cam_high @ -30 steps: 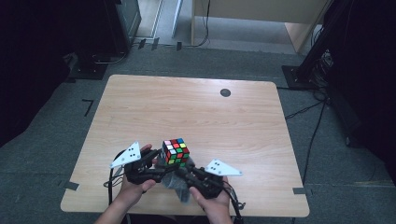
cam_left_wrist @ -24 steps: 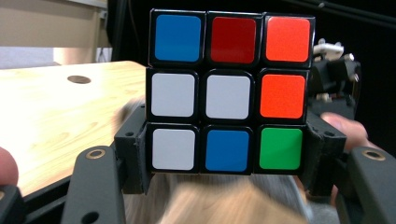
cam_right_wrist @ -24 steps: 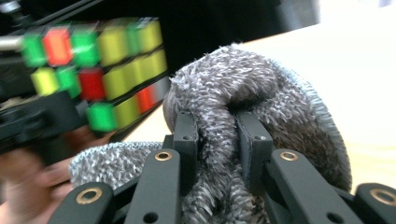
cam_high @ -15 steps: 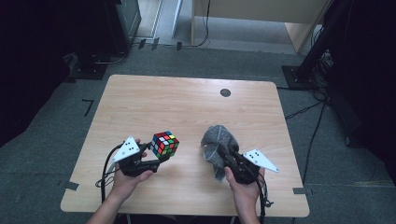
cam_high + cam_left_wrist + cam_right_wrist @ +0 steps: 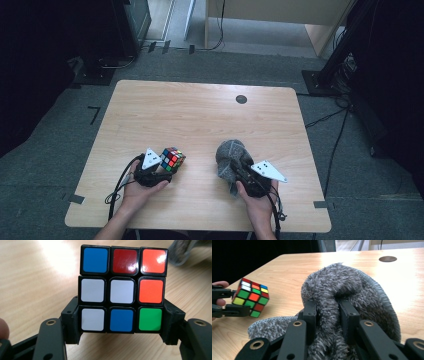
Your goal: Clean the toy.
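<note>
- Near the front-left part of the table, the left tool is pinching a puzzle cube, its jaws drawn in tight against the cube's two opposite sides.
- From the left tool's own view, the pads are pressing on the bottom row of the cube, and the face turned to the camera is showing blue, dark red and orange on top, two whites and an orange in the middle, then white, blue and green.
- Over on the front-right part of the table, the right tool is gripping a grey fuzzy cloth; its jaws are standing a little apart with a thick fold bunched between them.
- From the right tool's view, the cloth is heaping up over the jaws in a mound, and the cube is showing off to the left, tilted on a corner in the other tool.
- Seen from the high view, cube and cloth are sitting well apart; whether the cube is resting on the wood or hanging just above it is hard to say.
</note>
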Motion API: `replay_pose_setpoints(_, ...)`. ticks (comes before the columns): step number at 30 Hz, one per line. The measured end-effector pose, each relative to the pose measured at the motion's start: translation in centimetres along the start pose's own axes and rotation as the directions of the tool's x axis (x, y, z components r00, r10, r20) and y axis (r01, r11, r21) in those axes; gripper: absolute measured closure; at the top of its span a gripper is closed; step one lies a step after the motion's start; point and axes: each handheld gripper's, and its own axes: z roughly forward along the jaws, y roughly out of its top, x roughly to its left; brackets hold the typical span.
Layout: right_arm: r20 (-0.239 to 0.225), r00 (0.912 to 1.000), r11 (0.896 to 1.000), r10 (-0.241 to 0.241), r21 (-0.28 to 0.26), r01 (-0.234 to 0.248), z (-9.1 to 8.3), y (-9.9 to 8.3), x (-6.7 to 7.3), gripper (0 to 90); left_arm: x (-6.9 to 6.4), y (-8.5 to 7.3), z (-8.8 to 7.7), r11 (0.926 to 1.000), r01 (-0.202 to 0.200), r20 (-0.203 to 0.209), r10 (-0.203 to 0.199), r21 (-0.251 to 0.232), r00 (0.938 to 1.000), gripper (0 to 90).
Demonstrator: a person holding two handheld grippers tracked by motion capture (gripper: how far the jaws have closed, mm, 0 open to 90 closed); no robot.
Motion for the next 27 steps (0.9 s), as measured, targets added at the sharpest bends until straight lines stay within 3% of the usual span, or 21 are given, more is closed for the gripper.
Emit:
replay_pose_setpoints(6,-0.001,1.0000,1.000,-0.001,0.007,0.001,0.06,-0.11,0.00,70.9,0.25,-0.17,0.08,0.9999,-0.012,-0.010,0.012,0.007,0.9999,33.8)
replay_pose_setpoints(16,0.002,1.0000,1.000,0.005,0.012,-0.005,0.16,-0.21,-0.08,70.9,0.42,-0.25,0.26,0.9999,0.014,-0.027,-0.014,-0.007,0.9995,25.0)
replay_pose_setpoints(23,-0.002,1.0000,1.000,0.000,0.023,0.000,0.43,-0.47,0.07,70.5,0.23,-0.29,0.88,0.9980,0.034,-0.040,-0.031,0.054,0.9987,25.9)
replay_pose_setpoints(25,-0.005,1.0000,1.000,-0.002,0.026,0.002,0.50,-0.53,0.17,70.5,0.09,-0.31,0.82,0.9986,0.024,-0.047,-0.022,0.048,0.9987,32.5)
replay_pose_setpoints(27,-0.007,1.0000,1.000,-0.004,0.026,0.004,0.55,-0.54,0.24,70.5,0.00,-0.34,0.84,0.9990,0.019,-0.050,-0.017,0.041,0.9986,32.8)
